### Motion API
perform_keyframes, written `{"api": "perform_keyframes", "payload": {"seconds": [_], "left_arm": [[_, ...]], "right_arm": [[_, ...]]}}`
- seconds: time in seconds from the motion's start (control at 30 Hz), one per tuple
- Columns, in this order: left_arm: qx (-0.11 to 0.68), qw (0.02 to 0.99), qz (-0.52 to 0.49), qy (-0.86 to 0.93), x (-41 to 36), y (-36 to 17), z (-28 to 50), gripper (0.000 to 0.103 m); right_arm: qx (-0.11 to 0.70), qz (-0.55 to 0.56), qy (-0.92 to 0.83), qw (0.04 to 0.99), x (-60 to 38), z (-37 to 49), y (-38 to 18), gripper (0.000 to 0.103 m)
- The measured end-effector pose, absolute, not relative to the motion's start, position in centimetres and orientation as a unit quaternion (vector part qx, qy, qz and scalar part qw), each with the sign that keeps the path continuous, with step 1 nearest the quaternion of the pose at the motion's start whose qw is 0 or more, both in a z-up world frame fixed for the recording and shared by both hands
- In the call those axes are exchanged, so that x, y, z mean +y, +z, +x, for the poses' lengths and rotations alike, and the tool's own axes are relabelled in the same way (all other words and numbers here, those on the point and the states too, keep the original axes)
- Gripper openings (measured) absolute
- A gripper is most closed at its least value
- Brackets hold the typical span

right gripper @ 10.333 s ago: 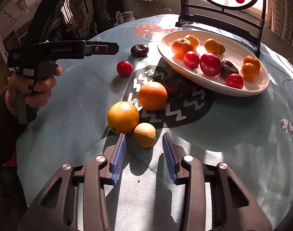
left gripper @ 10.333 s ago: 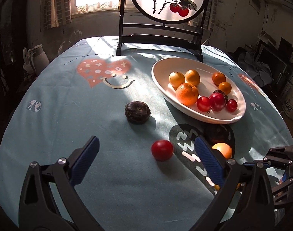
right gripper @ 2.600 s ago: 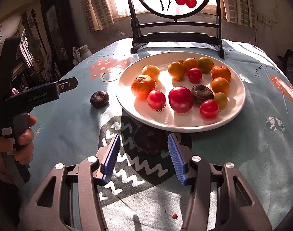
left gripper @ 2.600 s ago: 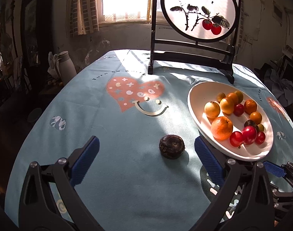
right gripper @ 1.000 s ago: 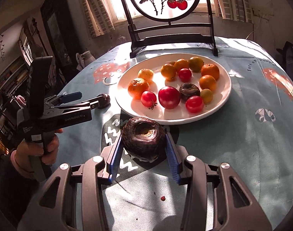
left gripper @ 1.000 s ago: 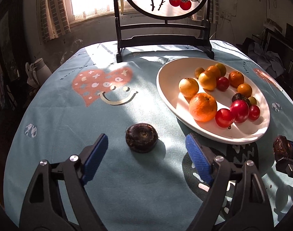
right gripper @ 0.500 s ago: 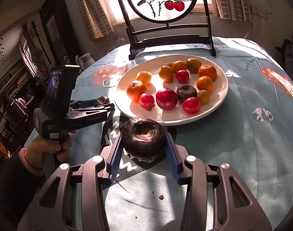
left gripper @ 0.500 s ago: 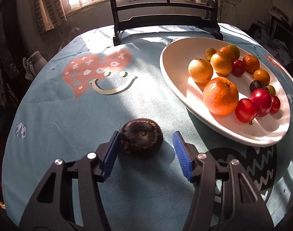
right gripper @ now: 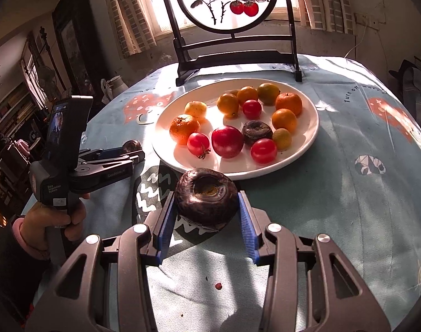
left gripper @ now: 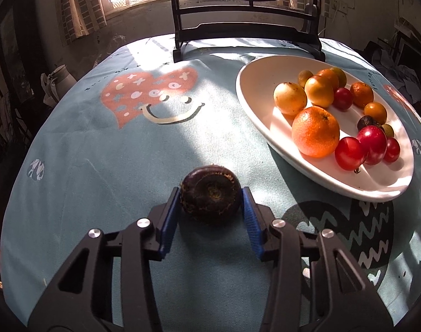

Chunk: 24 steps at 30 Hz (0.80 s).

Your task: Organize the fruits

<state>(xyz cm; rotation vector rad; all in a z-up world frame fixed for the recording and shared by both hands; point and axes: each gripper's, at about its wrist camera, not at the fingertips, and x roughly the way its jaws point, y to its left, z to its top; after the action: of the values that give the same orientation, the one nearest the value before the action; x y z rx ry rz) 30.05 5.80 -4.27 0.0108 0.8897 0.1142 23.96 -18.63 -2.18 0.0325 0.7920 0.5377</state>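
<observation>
A: Handling these dark fruits should be easy, I'd guess: small, light and firm-rinded, flattened like a mangosteen, best pinched across the widest sides with the stem dimple left clear.

B: Agreed. The left gripper (left gripper: 210, 203) pinches one dark fruit (left gripper: 210, 197) on the desk (left gripper: 99, 179), at about 8 o'clock from the white plate (left gripper: 254, 110).

A: And the right gripper (right gripper: 206, 210) clamps the second dark fruit (right gripper: 206, 197), just off the plate's 6 o'clock rim.

B: Compared with a second ago, the left jaws have just been closing; they stood wide around the fruit, and now both blue pads (left gripper: 170, 210) press its sides.

A: The right grip looks unchanged, same fruit, same place.
</observation>
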Motion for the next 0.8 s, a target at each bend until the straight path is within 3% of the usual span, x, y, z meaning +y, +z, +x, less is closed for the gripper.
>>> {"api": "perform_keyframes", "payload": {"seconds": [0.47,0.8], "left_arm": [[0.369,0.929,-0.026,-0.016,1.5,0.3,23.0,0.045],[0.34,0.939,-0.001,-0.054,-1.2,3.8,28.0,0.045]], "right_arm": [[0.329,0.033,0.317,0.889,-18.4,20.9,-0.4,0.044],[0.289,0.077,0.236,0.925,-21.7,26.9,2.3,0.044]]}}
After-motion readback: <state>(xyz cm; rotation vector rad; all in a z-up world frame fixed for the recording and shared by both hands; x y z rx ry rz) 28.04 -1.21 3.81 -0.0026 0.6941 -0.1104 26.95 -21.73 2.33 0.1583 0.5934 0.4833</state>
